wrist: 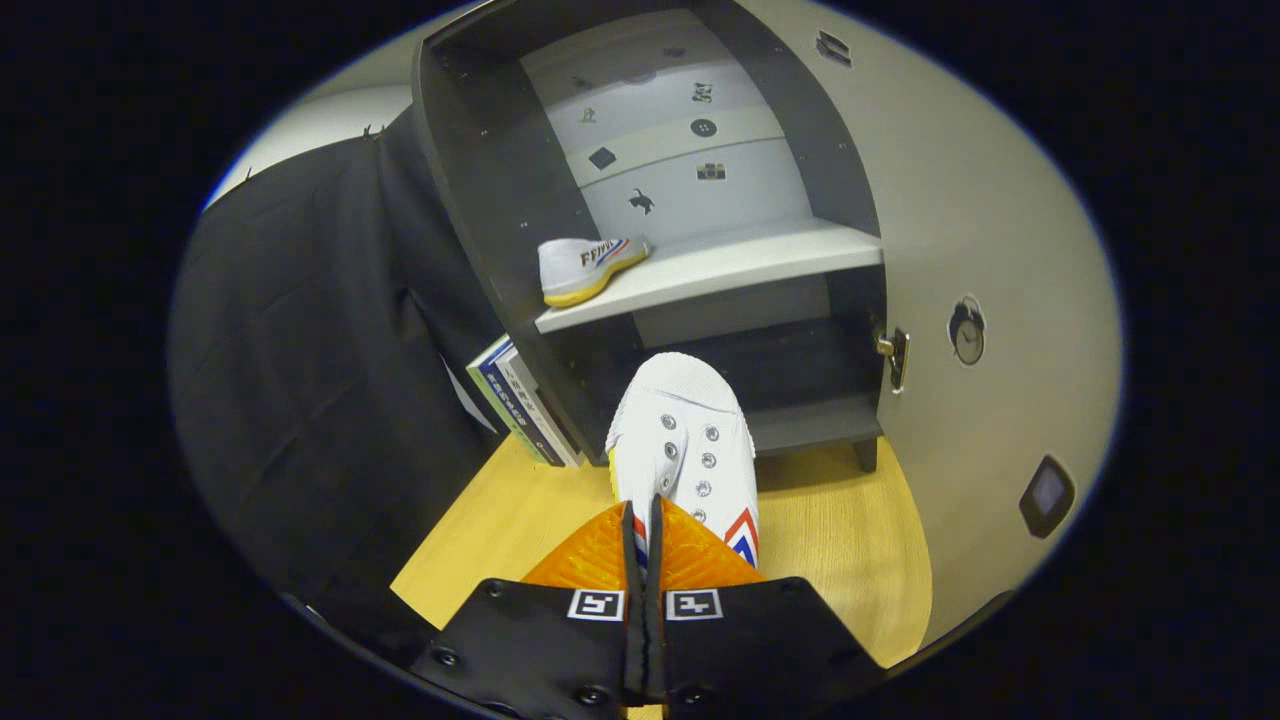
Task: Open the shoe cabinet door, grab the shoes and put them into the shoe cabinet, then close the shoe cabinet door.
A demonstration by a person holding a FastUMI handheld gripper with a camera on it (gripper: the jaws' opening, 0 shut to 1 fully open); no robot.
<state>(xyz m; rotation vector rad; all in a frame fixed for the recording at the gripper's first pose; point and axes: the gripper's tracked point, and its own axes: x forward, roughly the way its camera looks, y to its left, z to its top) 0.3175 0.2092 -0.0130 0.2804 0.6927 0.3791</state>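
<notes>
My gripper (643, 512) is shut on a white canvas shoe (685, 440), pinching a thin edge near its heel between the two fingers. The shoe points forward, its toe towards the dark lower compartment of the shoe cabinet (480, 200). The cabinet door (960, 250) stands swung open to the right. A second white shoe (585, 268) with a yellow sole lies on the left end of the pale middle shelf (740, 265).
The cabinet stands on a wooden table (850, 540). A few upright books (515, 400) lean against the cabinet's left side. Black cloth hangs on the left. A hinge (893, 355) sticks out at the cabinet's right edge.
</notes>
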